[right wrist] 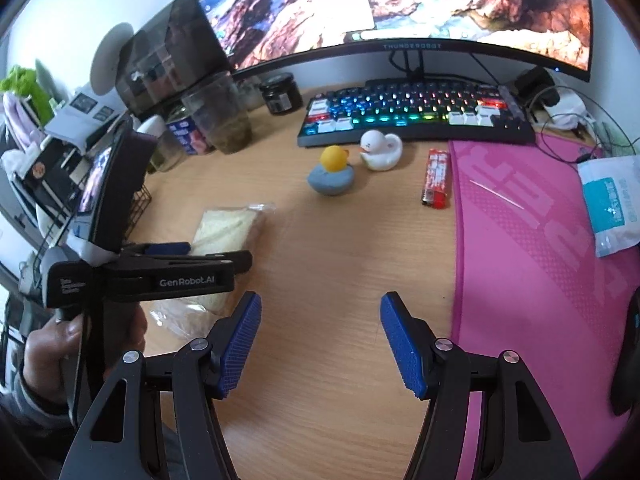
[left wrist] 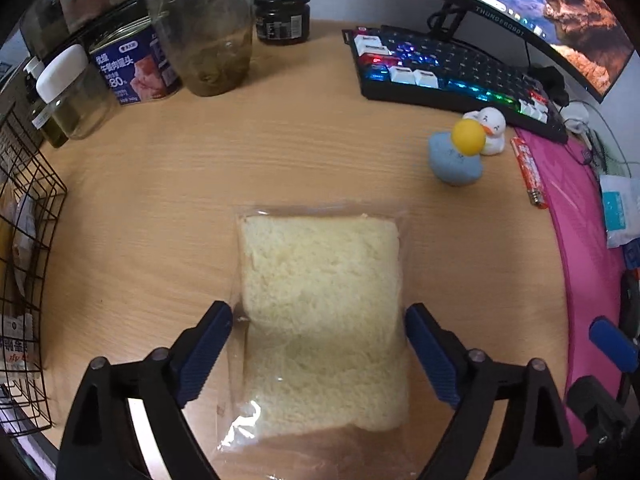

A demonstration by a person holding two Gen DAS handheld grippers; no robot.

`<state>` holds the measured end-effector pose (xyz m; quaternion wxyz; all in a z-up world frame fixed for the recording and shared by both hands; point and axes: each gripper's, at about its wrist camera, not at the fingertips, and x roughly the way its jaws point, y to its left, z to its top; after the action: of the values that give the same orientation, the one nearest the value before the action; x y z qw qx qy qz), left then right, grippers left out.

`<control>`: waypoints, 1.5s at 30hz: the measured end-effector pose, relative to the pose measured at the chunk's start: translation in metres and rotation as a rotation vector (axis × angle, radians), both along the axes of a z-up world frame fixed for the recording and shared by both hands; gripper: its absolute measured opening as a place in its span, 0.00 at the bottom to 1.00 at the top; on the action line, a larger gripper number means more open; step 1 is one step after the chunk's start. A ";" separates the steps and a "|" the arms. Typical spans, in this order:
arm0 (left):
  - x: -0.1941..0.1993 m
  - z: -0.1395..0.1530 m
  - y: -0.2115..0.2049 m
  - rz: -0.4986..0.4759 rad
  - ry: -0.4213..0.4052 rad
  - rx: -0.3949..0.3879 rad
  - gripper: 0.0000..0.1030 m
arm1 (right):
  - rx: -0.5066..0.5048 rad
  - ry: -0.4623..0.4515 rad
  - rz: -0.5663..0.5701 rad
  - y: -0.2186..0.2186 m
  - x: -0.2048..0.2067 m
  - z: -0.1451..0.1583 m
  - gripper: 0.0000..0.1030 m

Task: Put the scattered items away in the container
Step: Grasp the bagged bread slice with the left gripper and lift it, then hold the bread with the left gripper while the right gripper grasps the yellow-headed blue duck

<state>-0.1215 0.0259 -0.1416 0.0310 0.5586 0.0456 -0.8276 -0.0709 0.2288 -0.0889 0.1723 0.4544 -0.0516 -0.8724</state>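
Blue-padded left claw point(left wrist: 320, 344): spread wide, one pad on each side of the bagged bread slice point(left wrist: 320, 312); the left pad's tip sits at the bag's clear edge, the right pad just beside it; whether they press is unclear.
Right claw point(right wrist: 320, 340): spread wide over bare worktop point(right wrist: 320, 248), holding nothing, touching nothing.
Bread slice: flat on the worktop in its clear bag, near edge between the left claw's pads.
Wire basket point(left wrist: 28, 264): black, at the left edge; some packets inside, contents hard to read.
Blue duck point(left wrist: 456, 160): farther right, a yellow ball point(left wrist: 469, 137) on top, white duck point(left wrist: 493, 130) just behind.
Red lighter point(left wrist: 529, 172): right of the ducks, beside the pink mat point(left wrist: 580, 248).
Jars: a clear jar point(left wrist: 218, 40) with murky residue at its bottom, a blue-labelled tin point(left wrist: 132, 68), a dark jar point(left wrist: 282, 18), far left.
Keyboard point(left wrist: 452, 76): lit, far right.
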 end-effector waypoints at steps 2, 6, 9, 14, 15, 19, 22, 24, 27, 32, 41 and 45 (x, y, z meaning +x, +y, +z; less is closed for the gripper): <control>-0.002 -0.004 0.003 -0.013 -0.004 -0.023 0.92 | -0.002 -0.003 -0.004 0.000 -0.001 -0.001 0.61; -0.002 -0.006 0.003 -0.019 0.021 -0.029 0.96 | -0.010 -0.005 -0.002 -0.001 -0.003 -0.001 0.61; -0.005 -0.007 0.003 -0.023 0.020 -0.027 0.97 | -0.012 -0.005 -0.001 -0.003 -0.003 -0.001 0.61; -0.003 0.001 0.003 -0.026 0.020 -0.035 0.76 | -0.014 -0.006 -0.003 -0.003 -0.003 -0.001 0.61; -0.003 0.003 0.003 -0.027 0.022 -0.029 0.74 | -0.016 -0.005 -0.006 -0.002 -0.003 -0.001 0.61; 0.000 0.013 -0.005 -0.024 0.020 0.029 0.72 | -0.020 0.006 -0.004 -0.004 -0.003 0.004 0.61; 0.006 0.035 -0.011 -0.023 0.066 0.024 0.72 | -0.020 0.021 -0.002 -0.006 -0.001 0.009 0.61; 0.014 0.051 -0.018 -0.018 0.094 0.037 0.72 | -0.021 0.032 0.000 -0.009 -0.001 0.014 0.61; 0.026 0.079 -0.030 -0.007 0.142 0.052 0.72 | -0.027 0.049 0.007 -0.017 -0.001 0.022 0.61; 0.052 0.131 -0.062 0.031 0.254 0.052 0.72 | -0.046 0.096 0.061 -0.050 -0.002 0.041 0.61; 0.103 0.175 -0.157 0.194 0.359 0.026 0.72 | -0.080 0.230 0.239 -0.155 0.003 0.087 0.61; 0.121 0.176 -0.192 0.257 0.364 0.017 0.72 | -0.021 0.294 0.237 -0.183 -0.007 0.088 0.61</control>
<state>-0.0001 -0.1665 0.0343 0.1226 0.3900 0.1283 -0.9035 -0.0778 0.0457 -0.0012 0.2841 0.3230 0.0188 -0.9026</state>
